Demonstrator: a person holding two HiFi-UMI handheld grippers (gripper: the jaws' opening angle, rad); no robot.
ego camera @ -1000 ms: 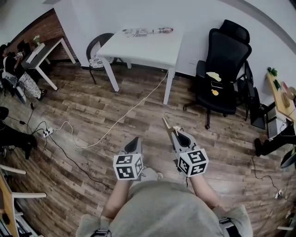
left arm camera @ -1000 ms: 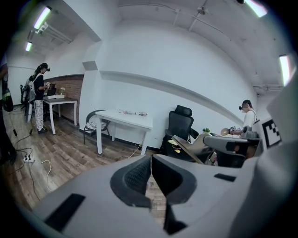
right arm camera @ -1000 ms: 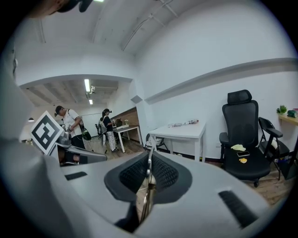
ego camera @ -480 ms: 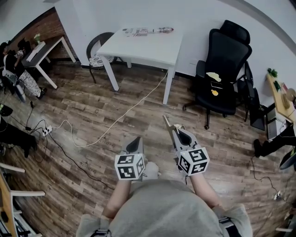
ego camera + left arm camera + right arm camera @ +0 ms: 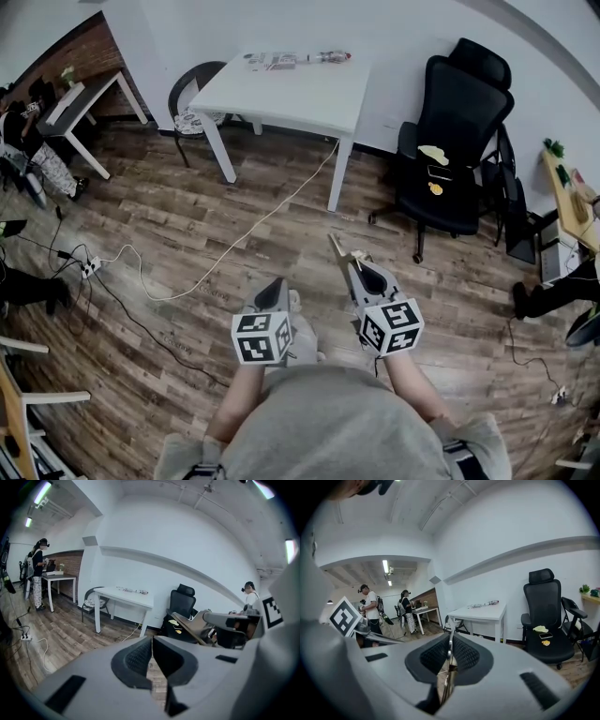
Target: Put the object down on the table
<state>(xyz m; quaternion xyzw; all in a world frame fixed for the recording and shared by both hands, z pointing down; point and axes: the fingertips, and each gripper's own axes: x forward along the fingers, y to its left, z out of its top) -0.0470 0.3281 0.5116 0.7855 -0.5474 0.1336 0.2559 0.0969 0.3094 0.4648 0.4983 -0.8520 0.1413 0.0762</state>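
Tan, thin stick (image 5: 337, 249) sits pinched in the right tool (image 5: 355, 269), pointing to 11 o'clock, I think so it won't fall before the far white worktop (image 5: 300, 94) at 12 o'clock; left tool (image 5: 275, 286) is closed, empty.

No word, brand or number can be read. Black-and-white square markers are shown on the cubes of the left gripper (image 5: 275, 283) and right gripper (image 5: 360, 266), at lower centre of the head view. Print on the papers (image 5: 272, 63) on the table (image 5: 300, 98) is too small.

Ahead, table (image 5: 309, 98) against wall (image 5: 403, 37); office chair (image 5: 455, 141) right of it; small chair (image 5: 187, 96) at its left end; cable (image 5: 267, 220) on floor (image 5: 187, 211) before it.
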